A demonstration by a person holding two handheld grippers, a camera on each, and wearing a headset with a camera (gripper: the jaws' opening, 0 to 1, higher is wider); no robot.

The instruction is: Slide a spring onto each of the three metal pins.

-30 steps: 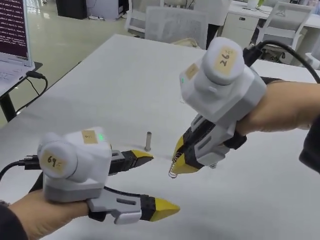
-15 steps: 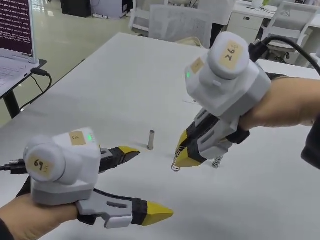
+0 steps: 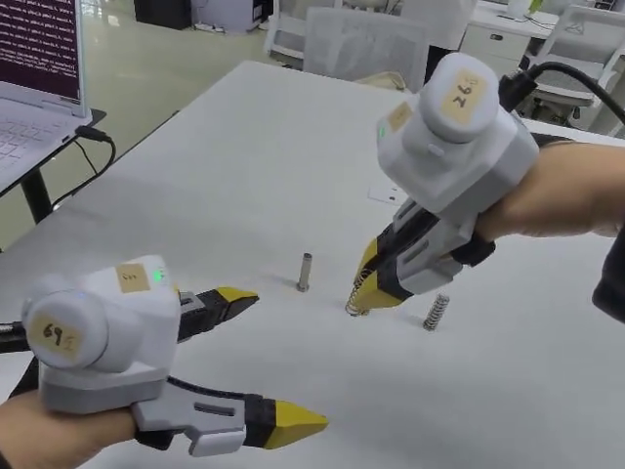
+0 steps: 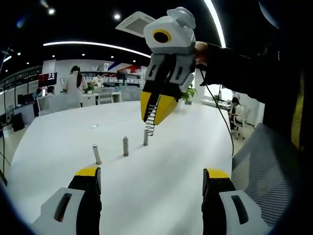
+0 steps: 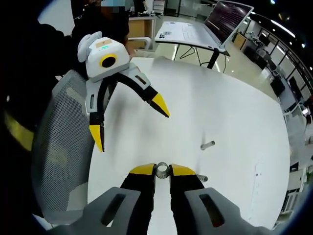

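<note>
Now the right gripper (image 3: pixel 374 293) is clenched on a coiled wire spring (image 4: pixel 150 117), held low over the smooth white table (image 3: pixel 244 166). Beside it stands a bare cylindrical metal pin (image 3: pixel 305 272). A second pin (image 3: pixel 437 311) wears a coil. The left gripper (image 3: pixel 264 360) gapes, empty.

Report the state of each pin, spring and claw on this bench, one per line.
left claw: open, empty.
right claw: shut on held spring.
held spring: slanting down toward the table.
bare pin: upright, no spring on it.
standing spring: upright on the table, apparently over a pin.
</note>
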